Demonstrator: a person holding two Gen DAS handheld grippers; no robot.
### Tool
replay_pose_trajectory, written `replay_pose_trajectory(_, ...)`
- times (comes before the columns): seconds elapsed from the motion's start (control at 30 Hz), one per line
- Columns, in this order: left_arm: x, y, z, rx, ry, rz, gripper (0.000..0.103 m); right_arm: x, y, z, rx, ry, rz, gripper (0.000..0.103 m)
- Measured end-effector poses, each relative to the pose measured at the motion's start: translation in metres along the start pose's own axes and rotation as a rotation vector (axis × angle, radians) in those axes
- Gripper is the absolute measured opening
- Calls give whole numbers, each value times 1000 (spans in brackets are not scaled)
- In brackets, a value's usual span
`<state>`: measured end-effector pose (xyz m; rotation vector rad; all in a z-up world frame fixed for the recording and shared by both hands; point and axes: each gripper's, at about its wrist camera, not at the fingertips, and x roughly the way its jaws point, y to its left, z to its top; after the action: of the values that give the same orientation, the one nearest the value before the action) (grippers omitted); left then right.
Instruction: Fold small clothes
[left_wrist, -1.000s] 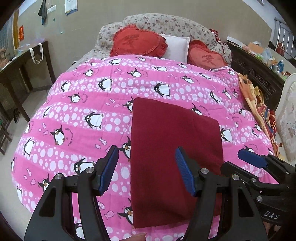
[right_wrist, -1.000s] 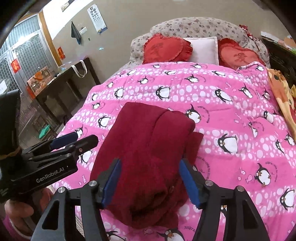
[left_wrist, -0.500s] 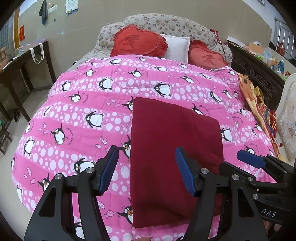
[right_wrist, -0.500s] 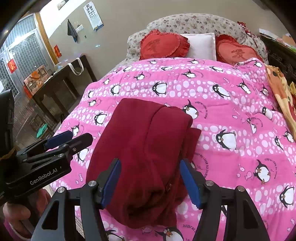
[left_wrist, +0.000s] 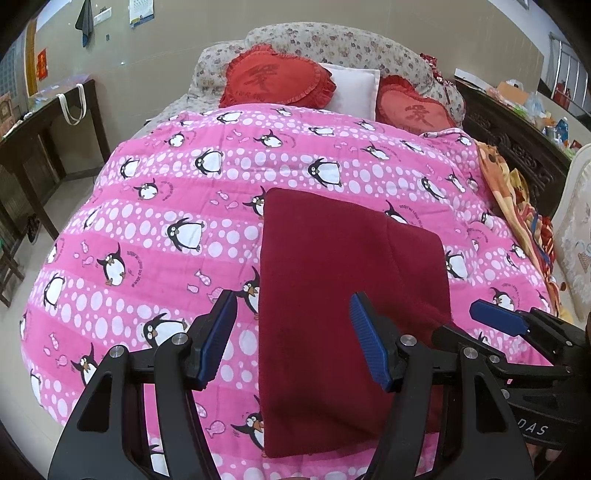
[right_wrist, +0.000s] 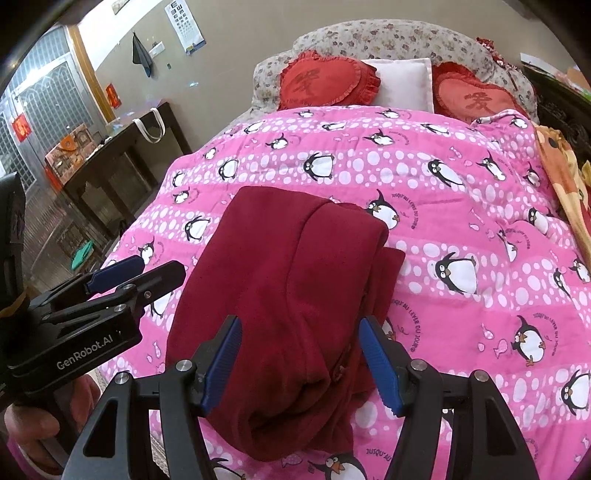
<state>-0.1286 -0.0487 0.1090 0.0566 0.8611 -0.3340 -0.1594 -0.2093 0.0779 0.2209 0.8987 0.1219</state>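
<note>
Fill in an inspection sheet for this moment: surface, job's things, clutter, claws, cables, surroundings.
Surface: bed under a pink penguin quilt.
Job's things: dark red garment, folded, lying on the quilt.
Clutter: two red heart cushions and a white pillow at the head; orange blanket along one edge.
Claws: left claw and right claw both open, hovering above the garment, gripping nothing.
Cables: nothing seen.
Surroundings: dark wooden table by the wall.
</note>
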Motion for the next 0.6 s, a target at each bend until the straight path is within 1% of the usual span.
replay_pose_trajectory(0.6, 10, 0, -1, -10, 22, -6, 64, 10, -3, -3, 12, 30, 7, 64)
